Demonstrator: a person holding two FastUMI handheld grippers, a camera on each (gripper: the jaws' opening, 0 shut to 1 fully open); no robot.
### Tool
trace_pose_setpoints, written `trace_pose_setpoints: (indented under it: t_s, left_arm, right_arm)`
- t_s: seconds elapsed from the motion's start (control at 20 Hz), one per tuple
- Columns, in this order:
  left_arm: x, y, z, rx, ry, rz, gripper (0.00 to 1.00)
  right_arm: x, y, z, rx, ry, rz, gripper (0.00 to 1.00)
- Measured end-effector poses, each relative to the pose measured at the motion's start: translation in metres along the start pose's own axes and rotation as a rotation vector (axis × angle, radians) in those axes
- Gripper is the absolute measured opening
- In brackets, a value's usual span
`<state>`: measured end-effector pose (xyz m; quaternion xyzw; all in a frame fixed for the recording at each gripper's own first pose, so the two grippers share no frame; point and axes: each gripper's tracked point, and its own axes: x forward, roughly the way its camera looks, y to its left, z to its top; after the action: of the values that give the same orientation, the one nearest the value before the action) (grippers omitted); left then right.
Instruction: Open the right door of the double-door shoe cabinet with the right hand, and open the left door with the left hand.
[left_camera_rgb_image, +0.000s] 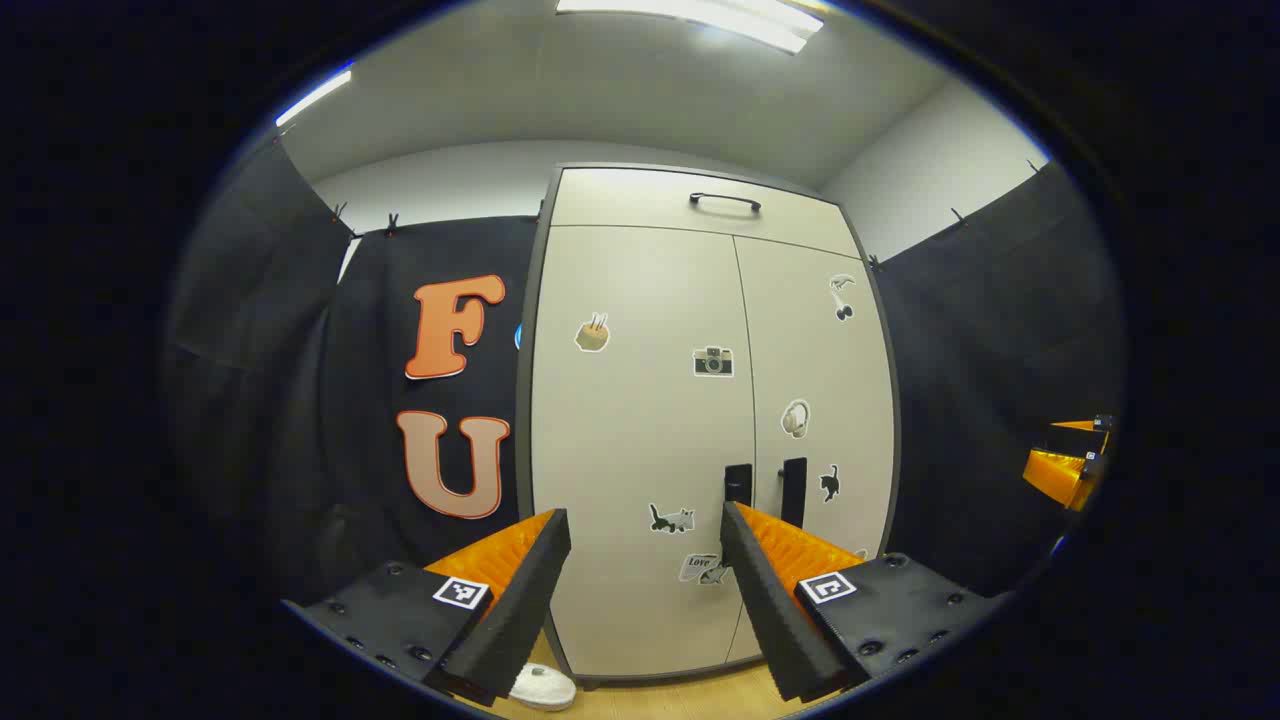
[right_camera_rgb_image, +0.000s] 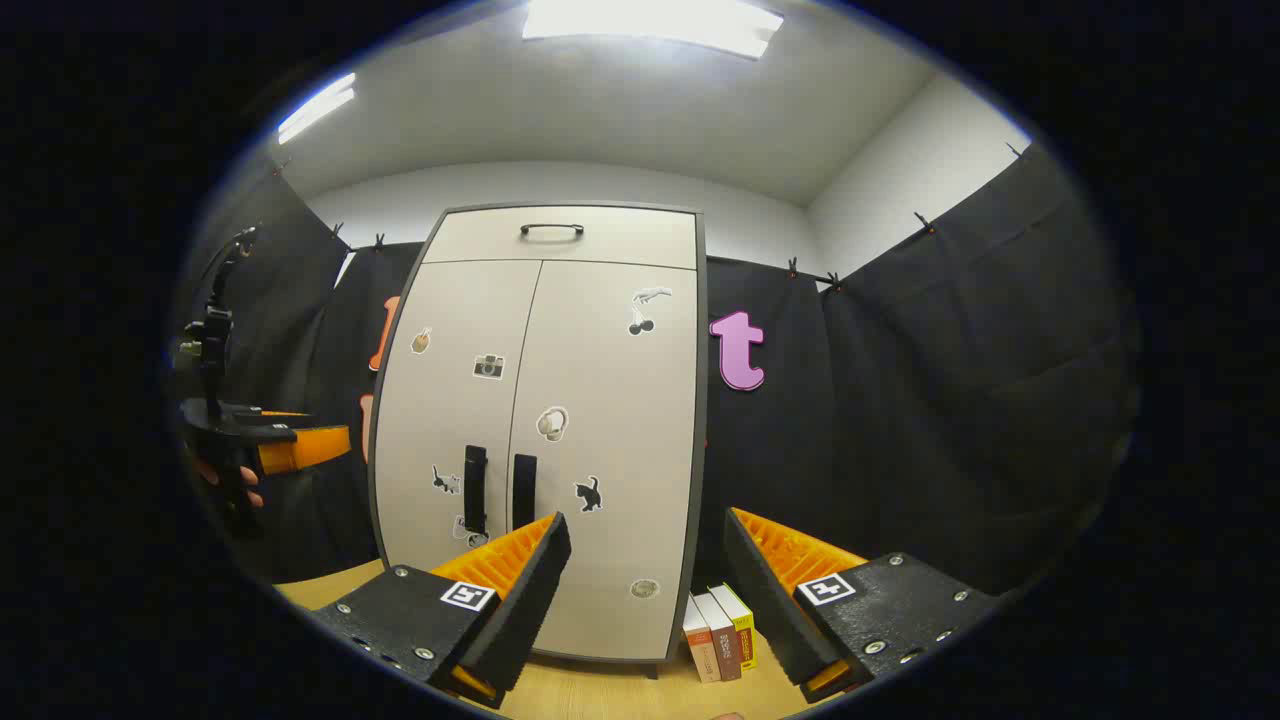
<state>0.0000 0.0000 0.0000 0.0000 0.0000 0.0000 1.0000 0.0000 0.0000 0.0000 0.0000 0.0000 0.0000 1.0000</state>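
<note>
Both doors shut on the shoe cabinet (left_camera_rgb_image: 700, 420), standing upright on the wooden floor (right_camera_rgb_image: 600, 695) against the black cloth wall. From the left gripper view, left gripper (left_camera_rgb_image: 645, 535) spread wide, nothing between the fingers, cabinet straight ahead at 12 o'clock and well apart from the tips. Left door (left_camera_rgb_image: 640, 440) filling the gap between the fingers, its dark vertical handle (left_camera_rgb_image: 738, 484) up at about 1 o'clock from the gripper's midpoint, just above the inner edge of one finger. Right door (left_camera_rgb_image: 820, 400) off at 1 to 2 o'clock, with its own handle (left_camera_rgb_image: 794, 490) right beside the first one across the seam. Top drawer handle (left_camera_rgb_image: 724, 201) way up at 12. White slipper (left_camera_rgb_image: 543, 688) on the floor at 6 to 7 o'clock, at the cabinet's foot. Other gripper poking in far off at 3 o'clock. From the right gripper view, right gripper (right_camera_rgb_image: 647, 535) also wide open and holding nothing, not touching anything. Cabinet sitting at 11 to 12 o'clock here, the handle pair at about 10 o'clock from the midpoint, just above one finger's tip. A few books (right_camera_rgb_image: 720, 622) standing beside the cabinet's base at roughly 5 o'clock, between the fingers. Left gripper with a hand (right_camera_rgb_image: 225, 480) on it out at 9 o'clock.
</note>
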Motion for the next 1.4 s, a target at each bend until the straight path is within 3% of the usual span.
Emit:
trace_pose_setpoints:
  t_s: [0.05, 0.2, 0.5, 0.85, 1.05, 1.4]
  left_arm:
    - [-0.003, 0.002, 0.005, 0.003, -0.001, 0.037, 0.99]
    - [-0.009, 0.001, 0.016, 0.006, -0.011, 0.13, 0.97]
    - [-0.013, -0.011, 0.012, -0.015, 0.029, 0.224, 0.96]
    - [0.001, -0.012, 0.008, 0.016, 0.038, 0.19, 0.96]
    - [0.009, 0.003, 0.014, 0.03, 0.019, 0.182, 0.96]
    - [0.007, 0.027, 0.001, 0.036, 0.062, 0.179, 0.96]
  right_arm:
    - [0.005, -0.001, 0.002, -0.006, -0.006, 0.03, 0.94]
    - [0.021, -0.017, 0.015, -0.045, -0.052, 0.054, 0.94]
    - [0.035, -0.012, 0.031, -0.029, -0.126, 0.167, 0.94]
    - [0.052, -0.003, 0.028, -0.039, -0.12, 0.143, 0.92]
    - [0.068, -0.002, 0.03, -0.03, -0.119, 0.091, 0.9]
    - [0.1, 0.043, 0.006, 0.012, -0.017, 0.146, 0.91]
